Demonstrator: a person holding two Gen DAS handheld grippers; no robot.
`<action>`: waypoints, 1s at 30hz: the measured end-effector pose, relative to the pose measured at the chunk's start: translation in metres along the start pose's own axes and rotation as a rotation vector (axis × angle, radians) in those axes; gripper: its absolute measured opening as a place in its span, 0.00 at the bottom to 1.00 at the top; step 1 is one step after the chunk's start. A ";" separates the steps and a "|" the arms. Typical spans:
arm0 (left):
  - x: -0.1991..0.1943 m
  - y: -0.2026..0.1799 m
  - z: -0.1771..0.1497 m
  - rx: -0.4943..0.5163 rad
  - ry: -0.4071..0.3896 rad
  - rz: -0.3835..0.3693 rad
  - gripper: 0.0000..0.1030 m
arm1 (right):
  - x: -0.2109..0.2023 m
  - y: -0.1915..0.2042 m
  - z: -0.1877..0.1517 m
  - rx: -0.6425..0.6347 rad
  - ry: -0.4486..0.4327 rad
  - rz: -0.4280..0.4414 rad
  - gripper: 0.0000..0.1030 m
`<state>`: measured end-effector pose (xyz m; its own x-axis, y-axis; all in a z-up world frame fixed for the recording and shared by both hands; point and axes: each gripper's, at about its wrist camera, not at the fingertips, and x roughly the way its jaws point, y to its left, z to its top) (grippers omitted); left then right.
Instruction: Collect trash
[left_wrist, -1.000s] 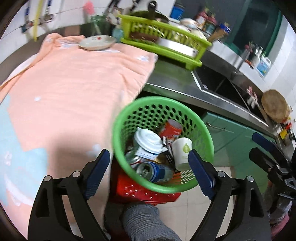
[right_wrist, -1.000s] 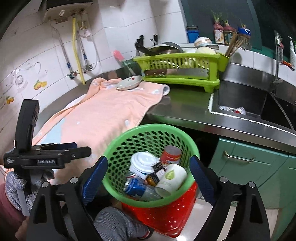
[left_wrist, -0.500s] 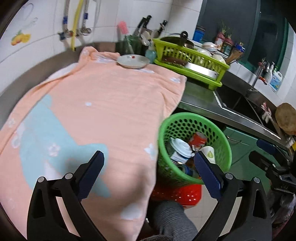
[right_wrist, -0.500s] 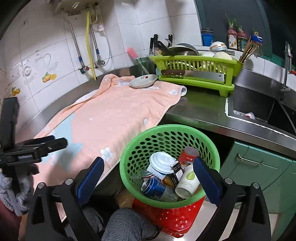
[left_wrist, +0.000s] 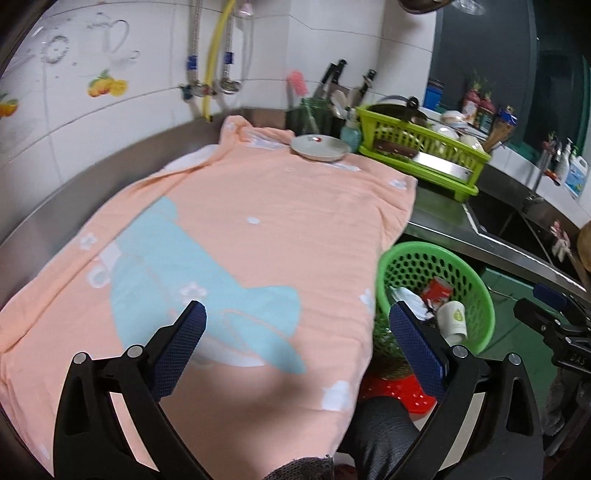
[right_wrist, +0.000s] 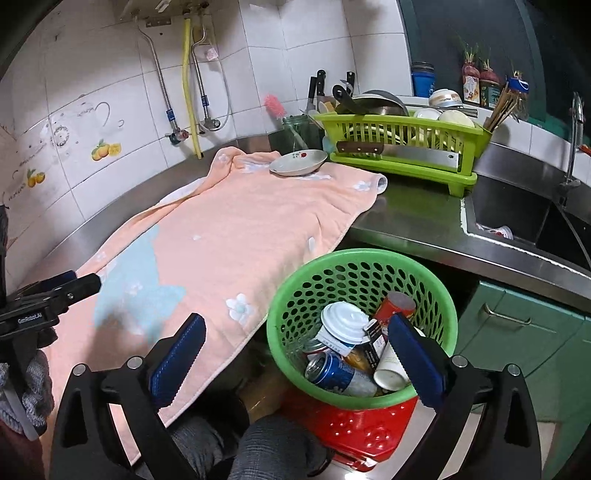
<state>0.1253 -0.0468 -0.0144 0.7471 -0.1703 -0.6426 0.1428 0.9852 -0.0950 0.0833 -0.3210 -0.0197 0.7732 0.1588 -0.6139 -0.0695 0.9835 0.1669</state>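
A green perforated basket (right_wrist: 362, 255) stands on a red plastic stool (right_wrist: 354, 417) beside the counter. It holds trash: a blue can (right_wrist: 336, 371), a white lidded cup (right_wrist: 341, 321), a red can (right_wrist: 391, 304) and a paper cup (right_wrist: 389, 365). My right gripper (right_wrist: 295, 325) hangs above the basket's near left rim. Its jaws are opening, with nothing between them. My left gripper (left_wrist: 295, 314) hovers over the peach towel (left_wrist: 240, 221). Its jaws are also opening and hold nothing. In the left wrist view the basket (left_wrist: 436, 247) sits to the right.
The towel covers the steel counter, with a plate (right_wrist: 297, 162) at its far end. A green dish rack (right_wrist: 402, 147) and a sink (right_wrist: 517, 218) lie to the right. A person's knee (right_wrist: 266, 450) is below the grippers. Green cabinet doors (right_wrist: 517, 332) stand behind the basket.
The left gripper swung left and up, from over the basket to over the towel. The right gripper drew back slightly. Both pairs of jaws spread wider.
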 end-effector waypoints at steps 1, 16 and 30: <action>-0.002 0.003 -0.001 -0.003 -0.003 0.007 0.95 | 0.000 0.002 0.000 0.000 -0.001 -0.003 0.93; -0.019 0.011 -0.007 -0.006 -0.053 0.077 0.95 | -0.008 0.018 -0.003 -0.037 -0.020 -0.038 0.93; -0.023 0.015 -0.009 -0.013 -0.058 0.096 0.95 | -0.007 0.021 -0.002 -0.037 -0.015 -0.024 0.93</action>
<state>0.1048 -0.0275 -0.0079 0.7931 -0.0756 -0.6043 0.0603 0.9971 -0.0456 0.0756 -0.3008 -0.0135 0.7843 0.1341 -0.6057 -0.0740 0.9896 0.1232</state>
